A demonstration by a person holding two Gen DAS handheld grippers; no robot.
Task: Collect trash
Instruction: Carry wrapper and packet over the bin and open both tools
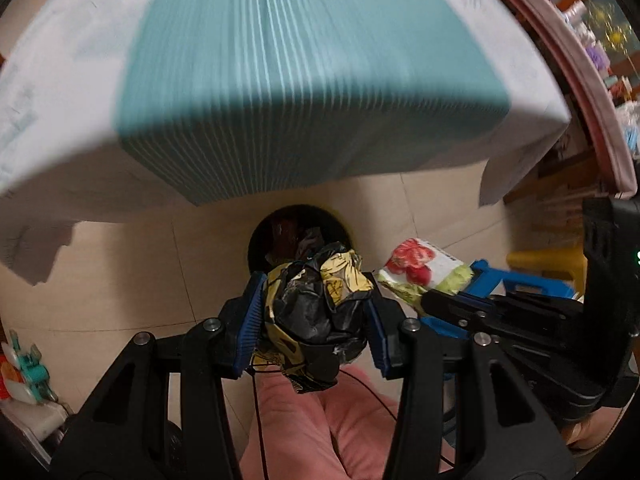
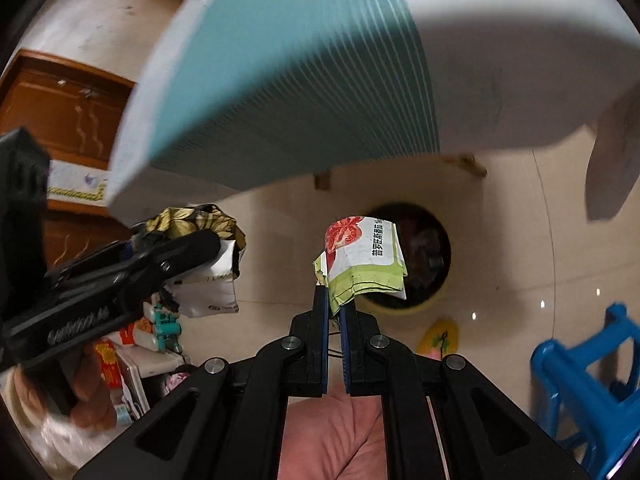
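The left gripper (image 1: 316, 312) was clamped on a crumpled black-and-yellow wrapper (image 1: 316, 304), its blue pads pressing the ball from both sides with the jaws held part-way apart by its bulk. The right gripper (image 2: 335, 308) had its jaws nearly together, pinching the lower corner of a flattened tomato-printed packet (image 2: 362, 256) that stood up from the tips, its long axis roughly upright in the right wrist view.

What mattered for the drop was where the trash bin (image 2: 436, 280) lay relative to each load. In the left wrist view the bin's dark mouth (image 1: 280, 232) sat at centre frame, directly beyond and partly hidden by the wrapper, so the left jaws looked lined up almost straight over it. In the right wrist view the bin lay just right of centre, behind and slightly to the right of the packet, so that load seemed a little off to the bin's near-left edge. The packet (image 1: 424, 268) also showed in the left view, just right of the wrapper, the two close but apart.

Judging from that, the left hand appeared the better placed to release first. The bin already held dark rubbish. A teal ribbed cushion on a white-draped table (image 1: 532, 92) overhung the upper frame, and a blue stool (image 2: 584, 376) stood at the lower right
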